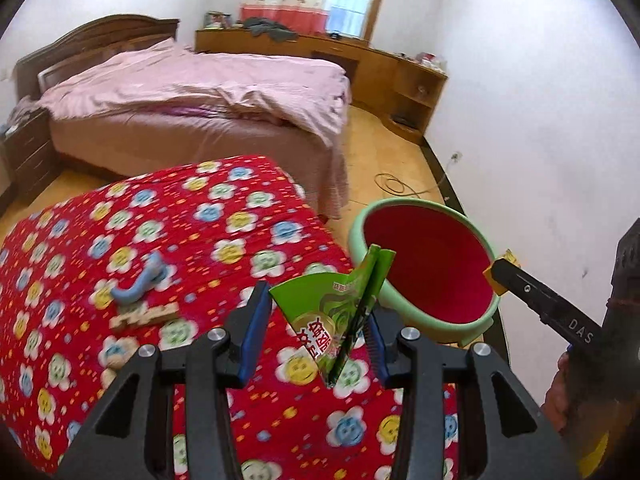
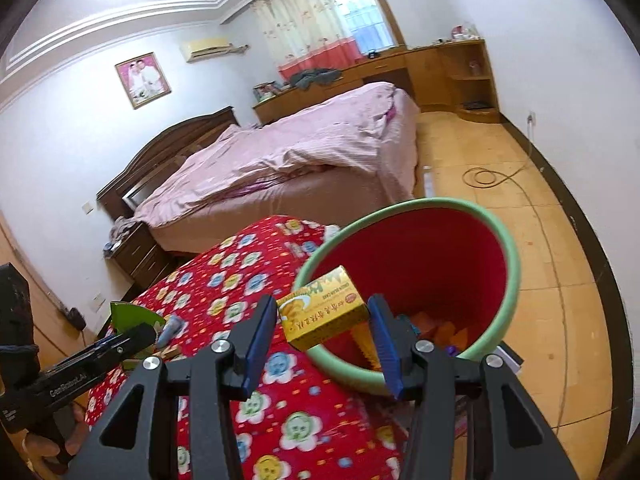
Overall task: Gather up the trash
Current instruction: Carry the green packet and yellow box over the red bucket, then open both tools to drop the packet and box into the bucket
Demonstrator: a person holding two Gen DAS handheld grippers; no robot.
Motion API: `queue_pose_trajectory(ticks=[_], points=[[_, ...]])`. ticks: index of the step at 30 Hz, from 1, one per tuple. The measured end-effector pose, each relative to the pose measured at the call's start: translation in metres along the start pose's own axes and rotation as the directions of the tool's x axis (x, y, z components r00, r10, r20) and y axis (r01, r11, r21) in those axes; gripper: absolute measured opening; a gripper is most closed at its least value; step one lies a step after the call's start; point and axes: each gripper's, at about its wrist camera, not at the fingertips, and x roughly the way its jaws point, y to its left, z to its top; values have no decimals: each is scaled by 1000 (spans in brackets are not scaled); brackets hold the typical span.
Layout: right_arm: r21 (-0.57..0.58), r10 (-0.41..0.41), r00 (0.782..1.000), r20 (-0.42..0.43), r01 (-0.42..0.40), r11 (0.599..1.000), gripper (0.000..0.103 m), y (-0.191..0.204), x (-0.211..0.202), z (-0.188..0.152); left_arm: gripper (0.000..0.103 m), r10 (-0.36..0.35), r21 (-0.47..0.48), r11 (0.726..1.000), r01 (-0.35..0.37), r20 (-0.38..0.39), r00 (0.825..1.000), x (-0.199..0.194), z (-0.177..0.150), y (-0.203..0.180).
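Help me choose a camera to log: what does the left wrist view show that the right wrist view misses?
Left wrist only: the print on the green wrapper between its fingers, and a wooden piece on the quilt. Right wrist only: the face of the yellow box and trash at the bin's bottom. Both show the green bin, the red flowered quilt and the bed.

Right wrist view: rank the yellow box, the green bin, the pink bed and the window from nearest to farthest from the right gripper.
1. Yellow box, between the right gripper fingers.
2. Green bin, just beyond, right.
3. Pink bed, mid-room, left.
4. Window, far wall.
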Motion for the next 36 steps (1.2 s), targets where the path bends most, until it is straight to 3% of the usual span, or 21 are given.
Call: queue_pose_trajectory(ticks=[18, 32, 36], points=[[92, -102, 994, -42, 105, 990, 50, -72, 20, 0, 45, -92, 107, 989, 100, -71, 993, 82, 9, -76], [111, -105, 993, -46, 110, 988, 52, -84, 23, 1, 57, -110, 84, 989, 121, -116, 987, 105, 8, -79], [127, -99, 994, -51, 104, 986, 61, -88, 24, 1, 59, -103, 83, 990, 113, -115, 988, 106, 8, -80]])
